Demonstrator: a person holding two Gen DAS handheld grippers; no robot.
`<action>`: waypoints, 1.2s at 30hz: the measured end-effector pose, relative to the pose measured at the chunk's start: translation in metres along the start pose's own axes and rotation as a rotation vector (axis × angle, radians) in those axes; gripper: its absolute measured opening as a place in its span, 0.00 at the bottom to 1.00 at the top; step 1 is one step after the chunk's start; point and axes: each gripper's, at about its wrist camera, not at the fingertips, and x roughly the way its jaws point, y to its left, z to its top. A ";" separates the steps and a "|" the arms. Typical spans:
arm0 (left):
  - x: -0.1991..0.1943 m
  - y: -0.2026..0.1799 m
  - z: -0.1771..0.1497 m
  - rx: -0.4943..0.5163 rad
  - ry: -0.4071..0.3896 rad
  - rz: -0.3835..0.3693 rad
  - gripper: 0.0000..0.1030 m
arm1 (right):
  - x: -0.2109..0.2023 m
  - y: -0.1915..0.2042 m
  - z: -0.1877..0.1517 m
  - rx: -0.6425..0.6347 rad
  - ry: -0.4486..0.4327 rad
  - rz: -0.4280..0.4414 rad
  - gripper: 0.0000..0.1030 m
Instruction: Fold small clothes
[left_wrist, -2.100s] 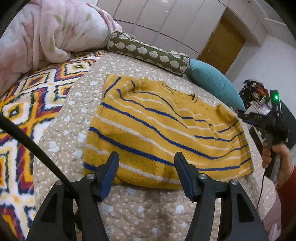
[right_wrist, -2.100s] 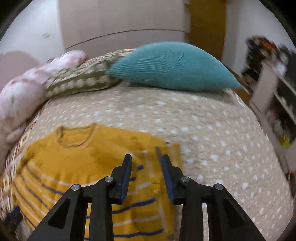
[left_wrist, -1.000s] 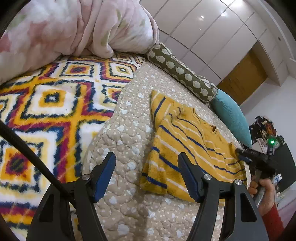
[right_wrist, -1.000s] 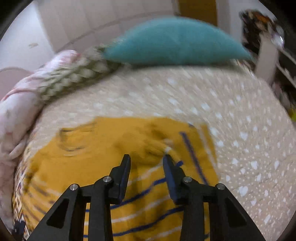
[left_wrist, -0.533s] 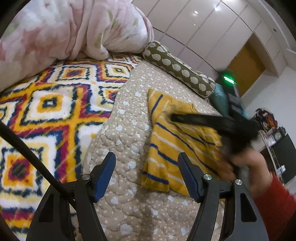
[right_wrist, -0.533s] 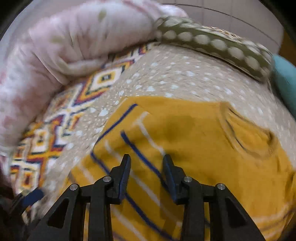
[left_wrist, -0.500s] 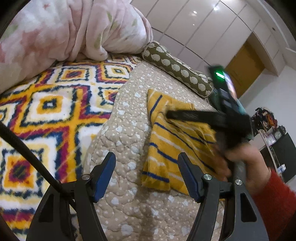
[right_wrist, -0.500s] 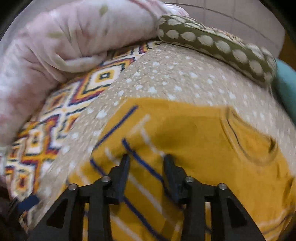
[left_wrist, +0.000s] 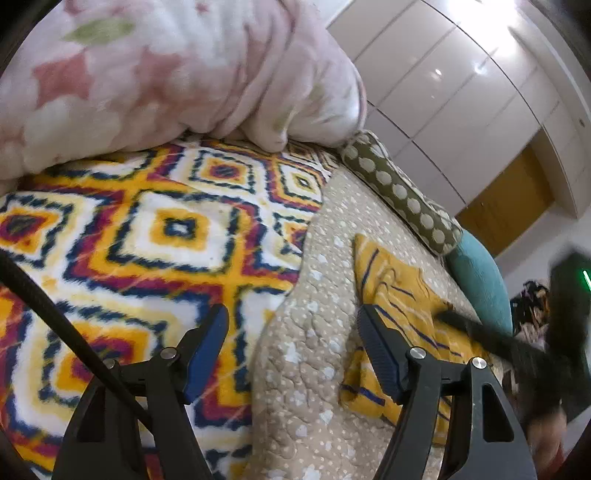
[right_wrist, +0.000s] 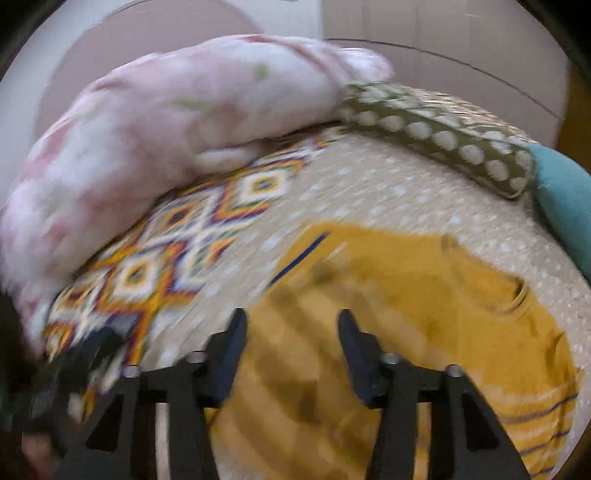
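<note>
A mustard-yellow sweater (left_wrist: 391, 280) with blue stripes lies flat on the beige dotted quilt (left_wrist: 314, 369). My left gripper (left_wrist: 291, 314) hangs open above the quilt, just left of the sweater's near hem, with nothing between its fingers. In the left wrist view my right gripper (left_wrist: 443, 315) is a dark blur reaching over the sweater from the right. In its own view the right gripper (right_wrist: 290, 317) hovers over the sweater (right_wrist: 424, 288) near its left side. Its jaws stand apart and are closing. The cloth shows behind them, not pinched.
A pink floral duvet (left_wrist: 166, 74) is heaped at the back left over a bright diamond-patterned blanket (left_wrist: 147, 229). An olive dotted bolster (left_wrist: 399, 199) and a teal pillow (left_wrist: 480, 273) lie behind the sweater. White wardrobe doors (left_wrist: 461, 92) stand beyond.
The right gripper swung across the sweater to its left side, then drew back to the right; its jaws stand wider than half a second ago. The left gripper drifted left, still open.
</note>
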 end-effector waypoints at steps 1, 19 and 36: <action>-0.001 0.001 0.001 -0.005 -0.005 0.004 0.69 | -0.005 0.008 -0.011 -0.007 0.015 0.048 0.33; -0.014 0.022 0.008 -0.077 -0.073 0.055 0.69 | 0.063 0.020 -0.055 0.316 0.148 0.401 0.27; -0.009 -0.049 -0.024 0.190 -0.087 0.074 0.73 | -0.083 -0.177 -0.179 0.603 -0.067 0.013 0.27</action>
